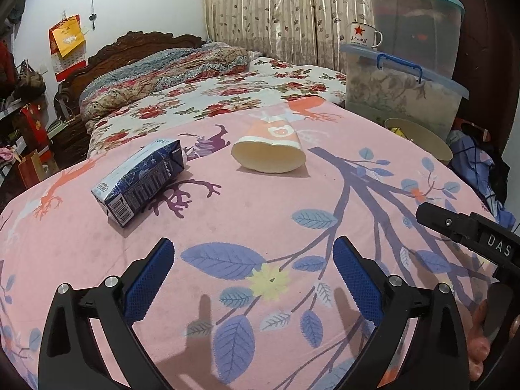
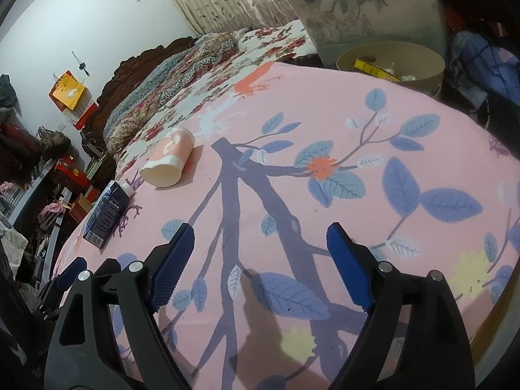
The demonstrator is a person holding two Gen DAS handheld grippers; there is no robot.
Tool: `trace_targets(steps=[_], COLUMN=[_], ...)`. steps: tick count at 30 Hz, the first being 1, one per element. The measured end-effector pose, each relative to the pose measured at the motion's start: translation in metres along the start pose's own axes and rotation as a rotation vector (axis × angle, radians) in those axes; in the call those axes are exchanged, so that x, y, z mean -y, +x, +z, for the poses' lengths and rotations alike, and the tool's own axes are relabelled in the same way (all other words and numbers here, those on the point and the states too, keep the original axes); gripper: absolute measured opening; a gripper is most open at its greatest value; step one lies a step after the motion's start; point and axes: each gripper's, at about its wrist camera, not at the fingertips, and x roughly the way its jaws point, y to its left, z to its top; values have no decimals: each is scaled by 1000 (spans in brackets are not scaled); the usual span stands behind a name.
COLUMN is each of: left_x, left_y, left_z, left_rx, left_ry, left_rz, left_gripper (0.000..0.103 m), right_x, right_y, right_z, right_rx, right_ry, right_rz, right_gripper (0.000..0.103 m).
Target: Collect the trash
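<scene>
Left gripper (image 1: 252, 260): your fingers stand wide apart with nothing between them, only the pink cloth below.
Right gripper (image 2: 260, 253): your fingers are also spread, empty, hanging over the leaf pattern.
Pink cloth (image 1: 260, 214): it covers the surface under both of your grippers, printed with blue leaves and dark branches.
Carton (image 1: 139, 183): a dark blue drink carton lies on its side on the cloth, far and to the left of your left gripper, well apart from its fingers.
Paper cup (image 1: 269, 149): a pink and white cup lies tipped over, squashed at its open mouth, which faces you; it is farther off, to the right of the carton.
Bin (image 2: 390, 65): a round tan bin sits past the far right edge of the cloth, with a yellow box and crumpled white bits inside.
Storage boxes (image 1: 406, 74): clear tubs with blue lids stack just behind the bin.
Bed (image 1: 211, 87): flowered covers, far left beyond the cloth.
</scene>
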Motion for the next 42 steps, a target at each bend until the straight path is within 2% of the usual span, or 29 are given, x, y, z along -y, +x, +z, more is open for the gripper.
trace_targets(steps=[14, 28, 34, 39, 42], left_x=[-1, -2, -4, -5, -7], left_y=[8, 9, 9, 13, 14], left_z=[-1, -2, -3, -4, -3], left_rx=[-49, -52, -59, -90, -92], left_ry=[-9, -16, -26, -27, -33], left_rz=[8, 0, -6, -6, -11], left_gripper=[94, 94, 94, 94, 94], right_x=[5, 5, 4, -1, -2], right_y=[2, 3, 5, 7, 8], right_z=[0, -2, -2, -4, -4], right_rx=[-4, -8, -5, -4, -2], right_ry=[25, 21, 9, -10, -18], right_rz=[6, 6, 3, 4, 1], right_gripper=[85, 86, 89, 97, 98])
